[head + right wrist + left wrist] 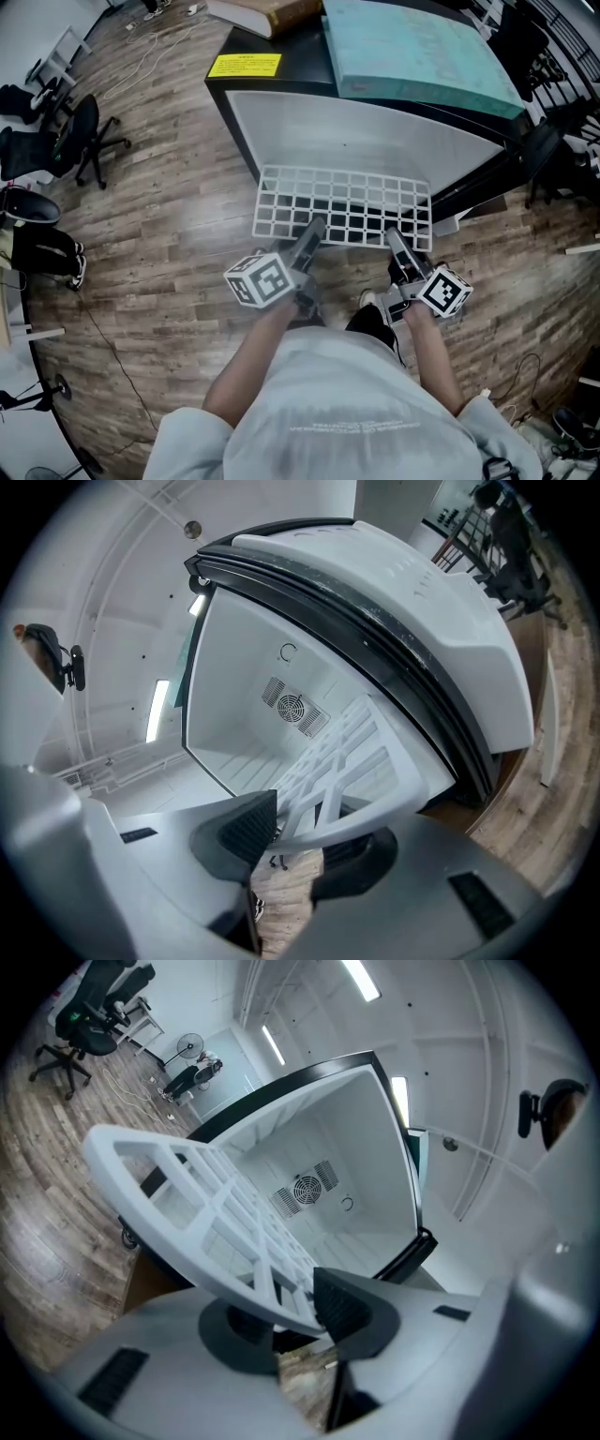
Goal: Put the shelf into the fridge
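A white grid shelf (342, 206) hangs level in front of the open fridge (375, 141), its far edge at the fridge's mouth. My left gripper (314, 231) is shut on the shelf's near edge towards the left, and my right gripper (395, 240) is shut on the same edge towards the right. In the left gripper view the shelf (202, 1204) runs out from between the pads of the left gripper (281, 1312) towards the white inside of the fridge (366, 1129). In the right gripper view the shelf (347, 761) sits clamped in the right gripper (300, 841).
The fridge's door (422, 602) stands open at the right. A teal board (412, 47) and a yellow label (244, 64) lie on the fridge's black top. A fan grille (307, 1189) shows on the back wall. An office chair (89, 141) stands on the wooden floor at the left.
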The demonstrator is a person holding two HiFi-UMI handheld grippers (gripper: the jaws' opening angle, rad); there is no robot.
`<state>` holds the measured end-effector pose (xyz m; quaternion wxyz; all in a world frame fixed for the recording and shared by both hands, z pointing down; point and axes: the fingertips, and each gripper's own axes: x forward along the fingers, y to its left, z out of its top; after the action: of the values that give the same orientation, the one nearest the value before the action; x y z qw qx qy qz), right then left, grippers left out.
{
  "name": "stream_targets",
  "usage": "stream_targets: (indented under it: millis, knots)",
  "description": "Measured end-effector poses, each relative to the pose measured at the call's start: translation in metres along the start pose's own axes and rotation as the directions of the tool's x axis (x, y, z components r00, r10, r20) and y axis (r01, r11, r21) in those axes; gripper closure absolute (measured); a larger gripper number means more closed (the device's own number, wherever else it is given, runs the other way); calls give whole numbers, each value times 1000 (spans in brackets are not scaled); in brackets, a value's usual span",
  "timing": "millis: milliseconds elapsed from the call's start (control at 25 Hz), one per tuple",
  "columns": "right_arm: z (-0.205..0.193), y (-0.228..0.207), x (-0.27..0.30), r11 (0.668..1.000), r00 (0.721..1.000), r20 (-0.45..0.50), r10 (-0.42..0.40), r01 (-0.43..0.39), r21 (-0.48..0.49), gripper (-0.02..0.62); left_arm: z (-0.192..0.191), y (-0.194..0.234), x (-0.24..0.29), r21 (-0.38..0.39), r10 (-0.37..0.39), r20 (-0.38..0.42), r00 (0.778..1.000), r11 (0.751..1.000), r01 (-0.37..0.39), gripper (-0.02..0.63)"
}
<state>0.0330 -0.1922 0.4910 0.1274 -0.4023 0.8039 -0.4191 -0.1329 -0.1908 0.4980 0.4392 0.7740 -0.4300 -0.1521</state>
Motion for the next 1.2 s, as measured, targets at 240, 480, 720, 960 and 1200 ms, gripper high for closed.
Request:
stream_targets:
  millis: [240, 480, 720, 960, 1200]
  knots:
    - [-1, 2, 1, 1000, 1000, 3, 17, -17, 19, 465, -1, 0, 0, -11, 10, -1, 1000, 1000, -10, 495]
    - [0, 1, 1, 999, 1000, 6, 24, -24, 26, 466, 1, -2, 0, -21, -5, -4, 1000, 1000, 5, 502]
    - [-1, -2, 1, 1000, 1000, 9, 11, -11, 19, 465, 2, -1, 1, -29, -14, 2, 1000, 999, 14, 505]
    - [-1, 5, 2, 999, 1000, 19, 22, -23, 41, 465, 6, -2, 2, -20, -11, -12, 1000, 1000, 11, 505]
    - [0, 5, 3, 999, 1000, 23, 16, -17, 33, 465, 7, -1, 4, -20, -14, -19, 1000, 1000, 14, 505]
